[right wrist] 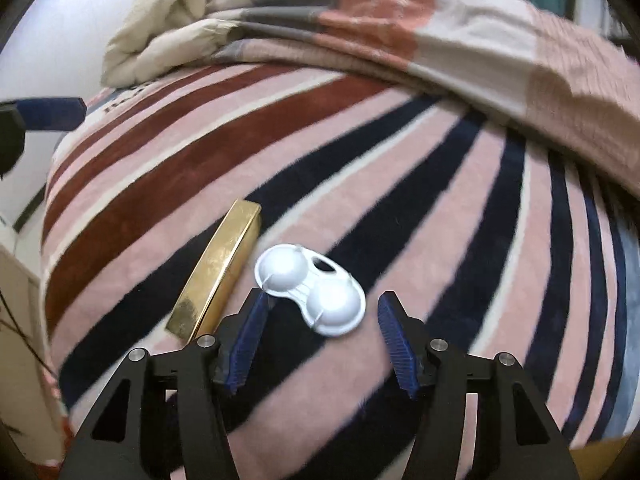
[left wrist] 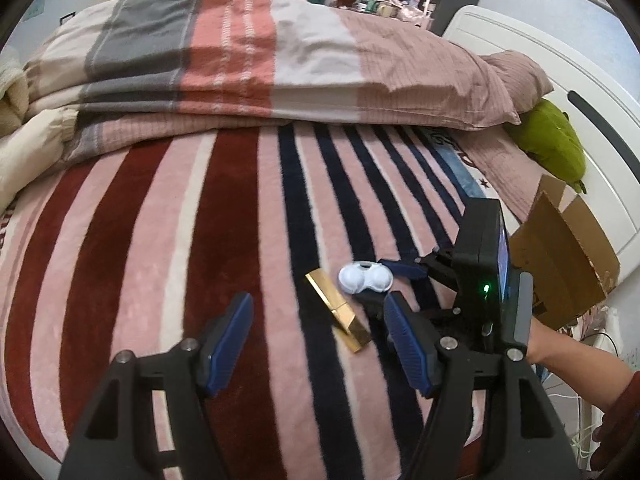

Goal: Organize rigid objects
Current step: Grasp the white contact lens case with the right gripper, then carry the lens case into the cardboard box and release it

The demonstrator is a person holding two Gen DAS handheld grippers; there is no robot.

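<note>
On the left of the right wrist view the gold rectangular case [right wrist: 218,270] lies flat on the striped fleece blanket [right wrist: 420,216], its long axis running from near-left to far-right along a dark stripe; just right of it, close beside it though I cannot tell whether the edges touch, sits the white contact lens case [right wrist: 311,290], two domed caps joined by a small bridge, tilted diagonally; the right gripper [right wrist: 320,334] stands over that white case, its blue pads parted and not pressing anything, the near dome lying between the fingertips, closer to the left pad; nothing is gripped.

In the left wrist view the left gripper [left wrist: 316,338] hangs on the near side of both items with its jaws apart and empty, the gold case showing in the gap between its pads; farther right an open cardboard box [left wrist: 560,256] stands at the bed's right edge, beyond the right gripper, with a green plush toy [left wrist: 554,140] behind it against the white headboard.

The step in hand looks like the pick of the lens case, the box being the likely destination, though that is my reading; the next move calls for centring the fingers on the case, lowering into the soft pile and closing gently, since smooth domes may squirt out of a skewed pinch.
</note>
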